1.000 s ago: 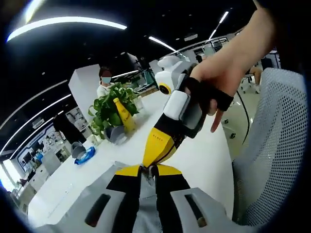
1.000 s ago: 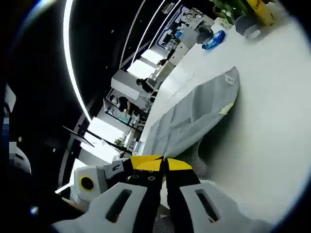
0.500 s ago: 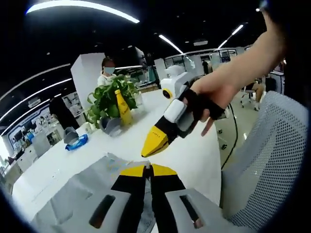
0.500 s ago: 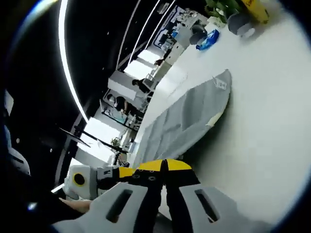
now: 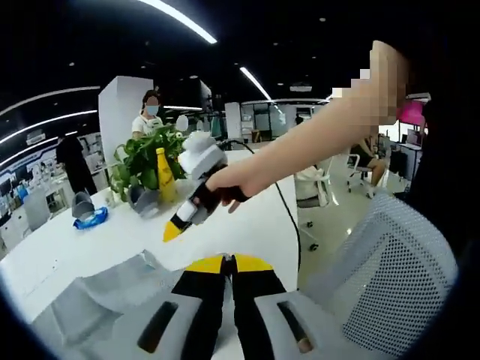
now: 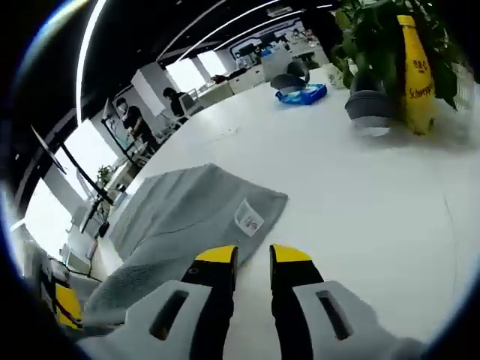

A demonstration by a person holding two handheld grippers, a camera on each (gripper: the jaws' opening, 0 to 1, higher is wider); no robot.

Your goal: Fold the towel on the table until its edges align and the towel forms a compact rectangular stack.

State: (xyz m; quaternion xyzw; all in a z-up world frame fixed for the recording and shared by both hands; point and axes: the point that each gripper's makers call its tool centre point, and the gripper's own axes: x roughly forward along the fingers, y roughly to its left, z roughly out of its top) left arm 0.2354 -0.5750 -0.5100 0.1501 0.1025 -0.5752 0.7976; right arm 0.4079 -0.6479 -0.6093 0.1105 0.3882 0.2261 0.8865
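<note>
My right hand-held gripper has let go and lifted, jaws narrowly parted, while my left hand-held gripper pinches the gray towel; next I regrasp a corner.

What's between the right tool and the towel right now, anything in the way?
Nothing visible. In the right gripper view the right tool hangs open just above the white table, and the grey towel lies flat directly ahead, its label corner nearest. The bottle and plant stand farther off, beyond the towel.
</note>
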